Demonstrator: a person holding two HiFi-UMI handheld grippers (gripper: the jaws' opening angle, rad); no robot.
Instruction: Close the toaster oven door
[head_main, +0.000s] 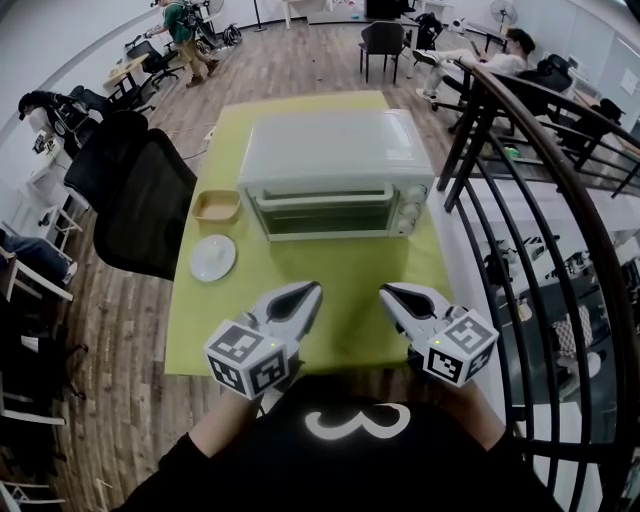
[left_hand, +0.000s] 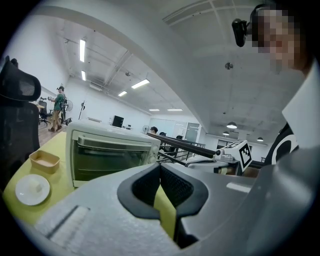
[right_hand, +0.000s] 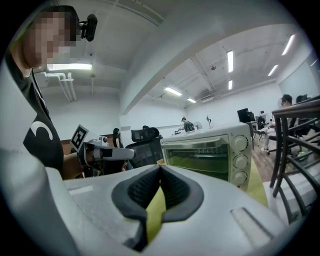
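White metal toaster oven straight ahead of both pairs of jaws, well apart from them, sitting on the yellow-green table. Glass door standing up flat against the front, handle at the top, so most likely shut already. Left gripper with jaws pressed together, empty, only a bit of table seen past them. Right gripper the same: jaws together, holding nothing. Both held low and close to the body, side by side, tips pointing at the oven, probably just resting with no push needed. Off to the left of the left jaws, a white plate and a small tan tray, out of the door's way.
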